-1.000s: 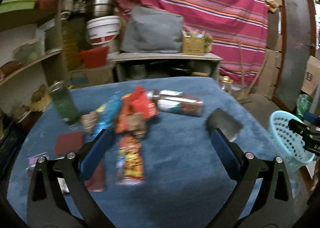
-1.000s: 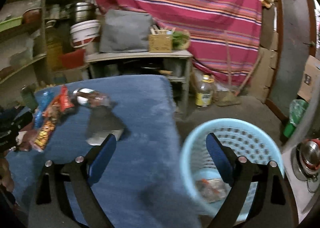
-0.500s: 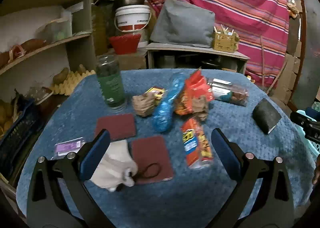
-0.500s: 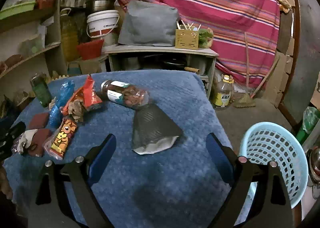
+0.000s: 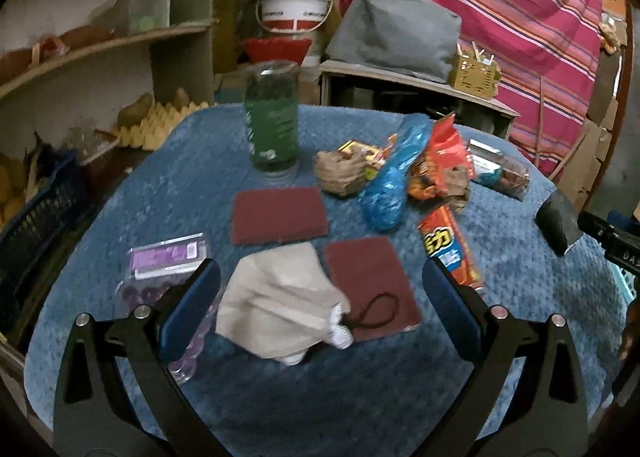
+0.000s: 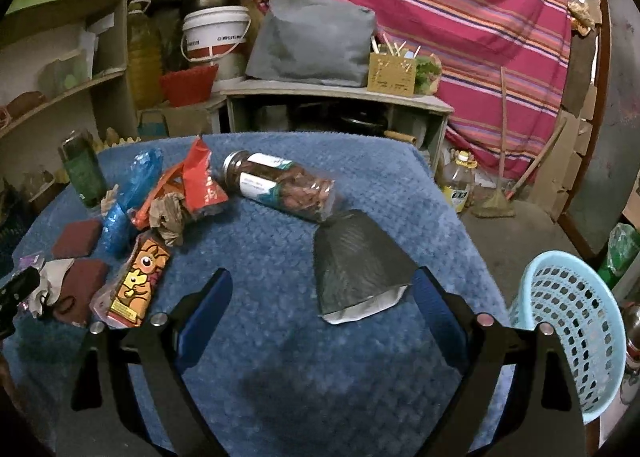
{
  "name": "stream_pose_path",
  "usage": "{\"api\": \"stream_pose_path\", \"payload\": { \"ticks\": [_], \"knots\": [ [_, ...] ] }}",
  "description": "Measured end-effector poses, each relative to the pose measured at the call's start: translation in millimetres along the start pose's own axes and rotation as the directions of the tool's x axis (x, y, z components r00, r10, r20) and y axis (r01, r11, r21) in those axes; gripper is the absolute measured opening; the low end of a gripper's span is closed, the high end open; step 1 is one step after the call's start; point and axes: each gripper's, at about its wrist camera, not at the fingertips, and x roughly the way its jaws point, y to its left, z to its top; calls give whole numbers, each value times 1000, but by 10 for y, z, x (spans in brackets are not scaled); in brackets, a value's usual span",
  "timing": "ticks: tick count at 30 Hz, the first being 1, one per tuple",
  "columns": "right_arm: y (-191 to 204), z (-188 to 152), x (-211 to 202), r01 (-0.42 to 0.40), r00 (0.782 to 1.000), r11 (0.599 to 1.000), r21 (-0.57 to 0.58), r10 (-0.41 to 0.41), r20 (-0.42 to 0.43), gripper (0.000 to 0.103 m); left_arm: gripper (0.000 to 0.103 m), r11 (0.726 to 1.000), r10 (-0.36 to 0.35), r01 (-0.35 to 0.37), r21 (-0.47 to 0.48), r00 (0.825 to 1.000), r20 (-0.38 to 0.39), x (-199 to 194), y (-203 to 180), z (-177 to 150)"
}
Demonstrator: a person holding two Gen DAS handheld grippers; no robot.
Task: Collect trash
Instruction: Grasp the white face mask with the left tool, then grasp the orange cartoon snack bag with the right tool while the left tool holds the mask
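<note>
My left gripper [image 5: 320, 303] is open, low over the blue-covered table [image 5: 360, 397], with a crumpled beige cloth [image 5: 276, 301] lying between its fingers. Beyond it lie an orange snack wrapper [image 5: 450, 247], a blue wrapper [image 5: 386, 189], a red-orange bag [image 5: 438, 165] and crumpled brown paper [image 5: 340, 173]. My right gripper [image 6: 322, 315] is open and empty, with a black foil pouch [image 6: 356, 263] lying on the table close to its right finger. A light-blue trash basket [image 6: 572, 317] stands on the floor off the table's right side.
A green jar [image 5: 274, 121] stands upright at the back; a clear jar of brown contents [image 6: 280, 185] lies on its side. Two maroon pads [image 5: 280, 215], [image 5: 370, 283] and a purple packet [image 5: 166, 259] lie near the left gripper. Shelves, a white bucket [image 6: 214, 37] and a striped curtain surround the table.
My left gripper swung left and forward, bringing the cloth and pads between its fingers. My right gripper turned from the basket toward the table, the black pouch now near its right finger.
</note>
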Motion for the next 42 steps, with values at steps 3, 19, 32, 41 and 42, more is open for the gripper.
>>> {"api": "stream_pose_path", "payload": {
  "ticks": [3, 19, 32, 41, 42],
  "knots": [
    [78, 3, 37, 1, 1000, 1000, -10, -1, -2, 90, 97, 1000, 6, -6, 7, 1000, -19, 57, 63, -41],
    [381, 42, 187, -35, 999, 998, -50, 34, -32, 90, 43, 997, -41, 49, 54, 988, -148, 363, 103, -121],
    [760, -14, 124, -94, 995, 991, -91, 91, -40, 90, 31, 995, 13, -12, 98, 1000, -4, -36, 145, 93],
    [1279, -12, 130, -129, 991, 985, -119, 123, -56, 90, 31, 1000, 23, -23, 14, 1000, 2, -14, 538, 155],
    [1322, -24, 139, -125, 991, 984, -125, 118, -59, 90, 31, 1000, 23, -23, 6, 1000, 1, -2, 581, 157]
  ]
}}
